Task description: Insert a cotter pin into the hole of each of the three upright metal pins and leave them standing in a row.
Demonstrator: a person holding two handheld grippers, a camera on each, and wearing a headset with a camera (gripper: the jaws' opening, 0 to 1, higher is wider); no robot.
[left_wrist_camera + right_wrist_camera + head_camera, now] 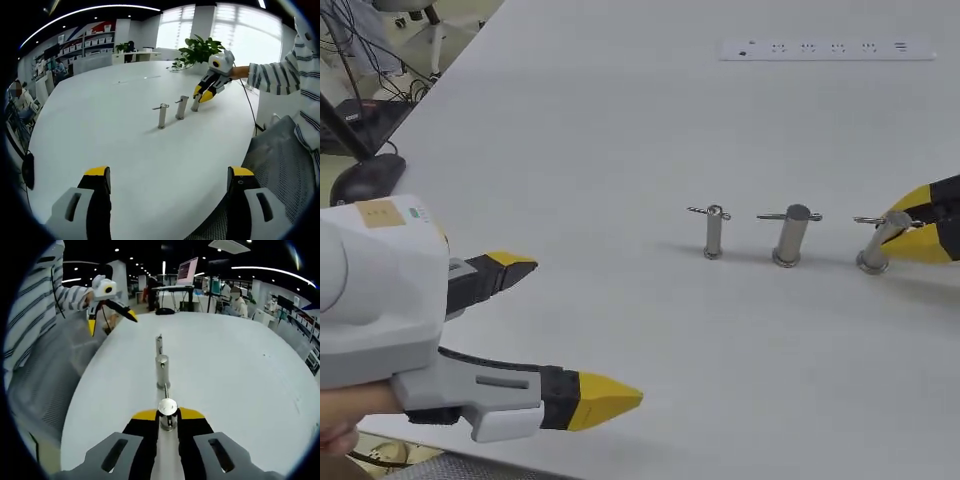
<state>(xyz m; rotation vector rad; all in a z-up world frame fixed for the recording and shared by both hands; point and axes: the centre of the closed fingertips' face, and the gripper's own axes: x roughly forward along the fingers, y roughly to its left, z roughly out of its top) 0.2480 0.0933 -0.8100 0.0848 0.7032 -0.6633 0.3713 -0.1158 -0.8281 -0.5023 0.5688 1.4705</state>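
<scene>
Hovering over the white table (620,120), the left gripper (578,330) hangs with jaws spread wide and empty, while the right gripper (168,416) clamps the rightmost pin (875,245) of three metal pins (788,238) in a mid-table row, a cotter pin (705,211) through each top.
</scene>
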